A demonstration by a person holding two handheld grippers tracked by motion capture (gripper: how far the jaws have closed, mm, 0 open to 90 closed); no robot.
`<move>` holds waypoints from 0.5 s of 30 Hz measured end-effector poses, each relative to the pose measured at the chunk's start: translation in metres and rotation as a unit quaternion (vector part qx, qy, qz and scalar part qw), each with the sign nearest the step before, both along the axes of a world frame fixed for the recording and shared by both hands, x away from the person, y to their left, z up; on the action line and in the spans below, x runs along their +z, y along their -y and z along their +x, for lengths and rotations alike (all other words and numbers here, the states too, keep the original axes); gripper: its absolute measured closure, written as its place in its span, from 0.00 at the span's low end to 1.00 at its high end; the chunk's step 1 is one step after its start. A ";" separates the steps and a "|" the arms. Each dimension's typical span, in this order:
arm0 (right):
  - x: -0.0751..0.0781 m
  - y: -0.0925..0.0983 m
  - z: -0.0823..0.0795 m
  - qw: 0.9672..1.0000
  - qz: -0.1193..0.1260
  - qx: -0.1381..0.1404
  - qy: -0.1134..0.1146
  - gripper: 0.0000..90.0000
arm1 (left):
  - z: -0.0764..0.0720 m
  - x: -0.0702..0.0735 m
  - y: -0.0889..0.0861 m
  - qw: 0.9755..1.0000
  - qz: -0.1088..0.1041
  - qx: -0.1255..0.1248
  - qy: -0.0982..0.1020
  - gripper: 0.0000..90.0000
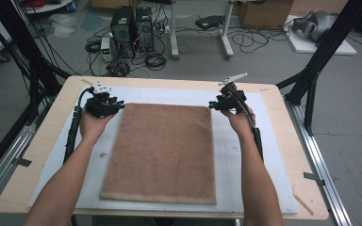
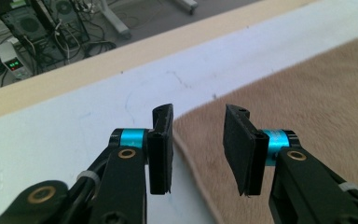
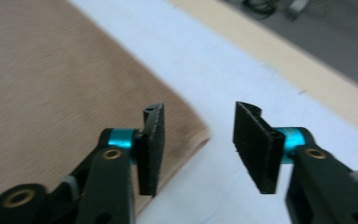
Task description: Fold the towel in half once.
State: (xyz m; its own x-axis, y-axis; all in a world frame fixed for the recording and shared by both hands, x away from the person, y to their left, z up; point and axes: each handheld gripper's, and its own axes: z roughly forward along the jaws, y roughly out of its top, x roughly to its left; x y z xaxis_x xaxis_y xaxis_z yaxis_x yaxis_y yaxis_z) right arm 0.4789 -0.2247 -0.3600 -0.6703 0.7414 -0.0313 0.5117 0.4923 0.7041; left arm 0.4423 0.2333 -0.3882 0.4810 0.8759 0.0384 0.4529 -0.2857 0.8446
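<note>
- Hovering at the far corners of a flat brown terry towel [image 1: 162, 153], both grippers sit in the upper half of the high view, one per corner.
- Towel lies spread out, rectangular, on a white mat [image 1: 245, 155] covering the light wooden surface [image 1: 37, 155]; it takes up the centre of the frame, long side running away from the person.
- Left gripper [image 2: 198, 149]: fingers apart, nothing between them. Towel's rounded far-left corner sits just below and beyond the gap, w/ no pad pressing on the cloth.
- Right gripper [image 3: 198, 149]: fingers apart too, empty. Towel's far-right corner lies under the left finger [image 3: 150, 149]; white mat shows through the gap.
- Progress, as I judge it: towel is flat and unfolded, no crease or lifted edge visible, so no fold is made yet.
- Left to do, prob.: close on both far corners, lift, carry them toward the near edge at the bottom of the frame.
</note>
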 end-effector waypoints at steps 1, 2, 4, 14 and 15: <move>-0.002 0.000 -0.002 1.000 0.010 0.007 -0.011 0.54 | -0.004 -0.001 -0.003 1.000 -0.004 -0.002 -0.003 0.67; -0.004 -0.001 -0.007 1.000 0.011 0.010 -0.004 0.54 | -0.007 -0.003 -0.006 1.000 -0.007 -0.009 -0.007 0.67; -0.008 -0.002 -0.015 1.000 0.020 0.018 -0.003 0.53 | -0.016 -0.005 -0.010 1.000 -0.010 -0.020 -0.011 0.66; 0.001 -0.015 -0.049 0.998 0.036 0.055 0.005 0.45 | -0.047 -0.011 -0.016 0.998 -0.026 -0.058 -0.023 0.60; 0.002 -0.015 -0.050 0.998 0.039 0.055 0.005 0.45 | -0.049 -0.011 -0.017 0.998 -0.025 -0.059 -0.023 0.59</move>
